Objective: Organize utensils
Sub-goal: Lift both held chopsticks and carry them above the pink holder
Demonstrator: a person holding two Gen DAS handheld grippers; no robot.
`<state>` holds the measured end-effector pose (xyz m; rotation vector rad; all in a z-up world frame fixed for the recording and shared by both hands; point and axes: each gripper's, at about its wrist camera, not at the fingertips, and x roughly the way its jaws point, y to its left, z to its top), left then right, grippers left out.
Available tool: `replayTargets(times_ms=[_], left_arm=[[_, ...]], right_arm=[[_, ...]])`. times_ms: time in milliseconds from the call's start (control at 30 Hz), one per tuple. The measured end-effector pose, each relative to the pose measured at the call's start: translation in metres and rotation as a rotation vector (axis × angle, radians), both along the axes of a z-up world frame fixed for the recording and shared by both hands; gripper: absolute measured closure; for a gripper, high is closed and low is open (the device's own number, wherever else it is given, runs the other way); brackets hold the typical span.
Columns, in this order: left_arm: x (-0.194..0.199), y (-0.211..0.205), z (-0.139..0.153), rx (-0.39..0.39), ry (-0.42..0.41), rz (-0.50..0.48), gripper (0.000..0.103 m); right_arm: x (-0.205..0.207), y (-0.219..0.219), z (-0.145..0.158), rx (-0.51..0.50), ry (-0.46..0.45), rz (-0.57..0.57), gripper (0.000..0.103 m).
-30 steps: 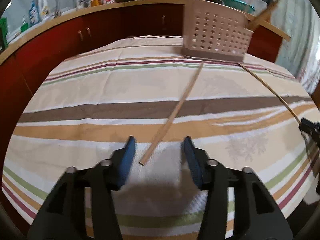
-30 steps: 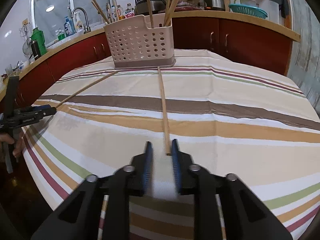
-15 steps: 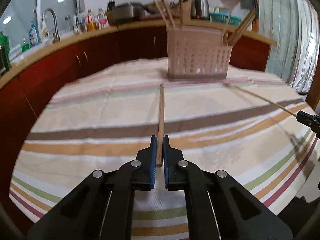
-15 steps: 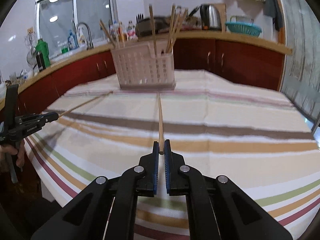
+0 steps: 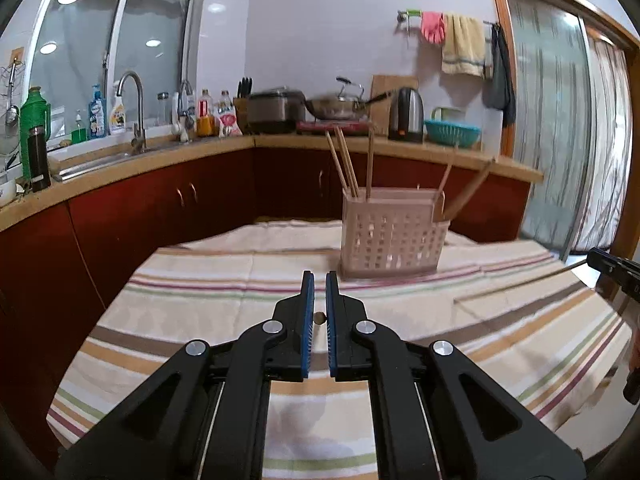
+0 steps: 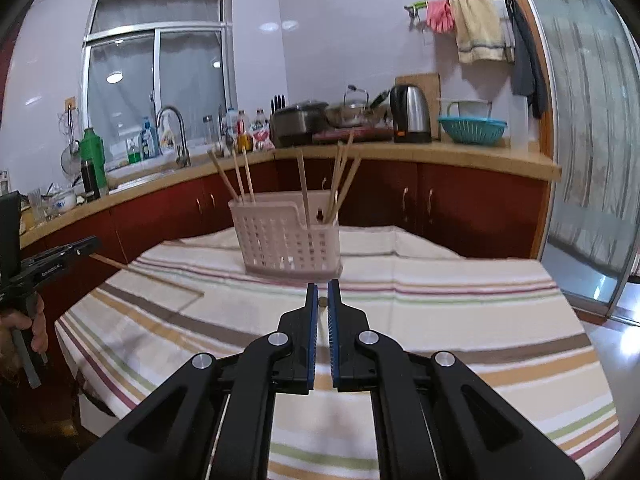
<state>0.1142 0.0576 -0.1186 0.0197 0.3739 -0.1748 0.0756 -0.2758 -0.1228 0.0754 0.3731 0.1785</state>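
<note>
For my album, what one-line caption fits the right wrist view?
Right gripper shut on a chopstick, aimed at the perforated holder on the striped tablecloth.

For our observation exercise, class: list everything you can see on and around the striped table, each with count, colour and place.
Utensil basket: one, pale pink, far end of table, several chopsticks upright inside.
Held chopsticks: two, wooden, one in left gripper, one in right gripper, both lifted off the cloth.
Tablecloth: one, cream with stripes, covers table.
Kettle: one, steel, counter.
Colander: one, teal, counter.
Left gripper: black, blue pads, shut on chopstick.
Right gripper: same, shut on chopstick.
</note>
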Motion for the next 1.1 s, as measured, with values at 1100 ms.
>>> replayTargets(times_ms=[1100], left_arm=[[0.097,-0.006,0.016,-0.049,-0.072,-0.005,0.102]], right_arm=[[0.085,0.017,0.028,-0.012,-0.060,0.022,0.097]])
